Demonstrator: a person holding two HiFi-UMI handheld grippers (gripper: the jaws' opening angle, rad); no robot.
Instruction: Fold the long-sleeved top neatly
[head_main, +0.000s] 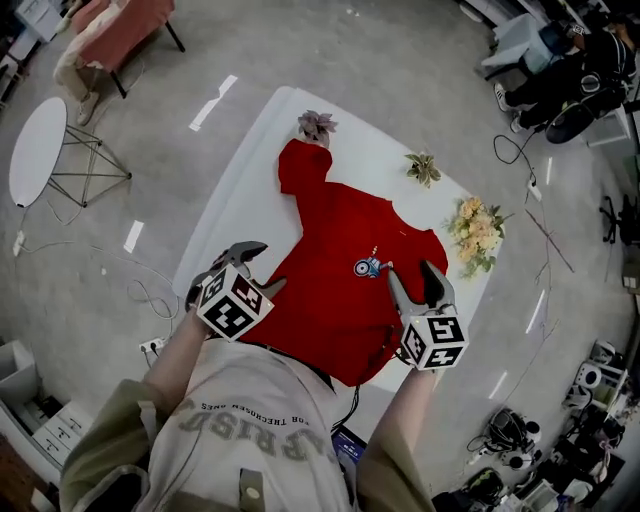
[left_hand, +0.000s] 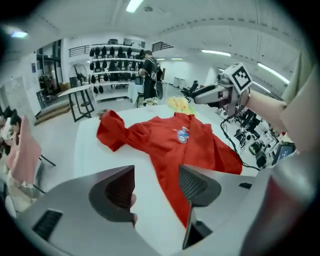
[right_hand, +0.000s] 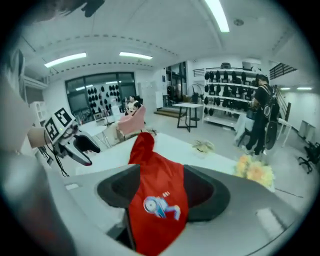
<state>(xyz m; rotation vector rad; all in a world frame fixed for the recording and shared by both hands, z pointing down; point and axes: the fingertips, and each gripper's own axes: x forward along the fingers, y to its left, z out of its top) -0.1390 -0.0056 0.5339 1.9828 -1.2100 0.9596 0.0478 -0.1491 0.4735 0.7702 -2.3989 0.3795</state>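
A red long-sleeved top (head_main: 340, 270) with a small blue chest print lies spread on the white table (head_main: 250, 170). One sleeve reaches toward the far corner. My left gripper (head_main: 258, 268) hovers above the top's left edge near the table's front. Its jaws are open, with only table and cloth seen past them in the left gripper view (left_hand: 157, 187). My right gripper (head_main: 410, 270) hangs above the top's right side, just beside the print. It is open, and in the right gripper view (right_hand: 157, 192) the red top (right_hand: 155, 185) shows through the gap.
Three decorations stand along the table's far side: a succulent (head_main: 317, 124), a green plant (head_main: 423, 167) and a yellow bouquet (head_main: 477, 235). A round white side table (head_main: 35, 150) and a pink chair (head_main: 115, 35) are at the left. A person (left_hand: 150, 75) stands by shelves.
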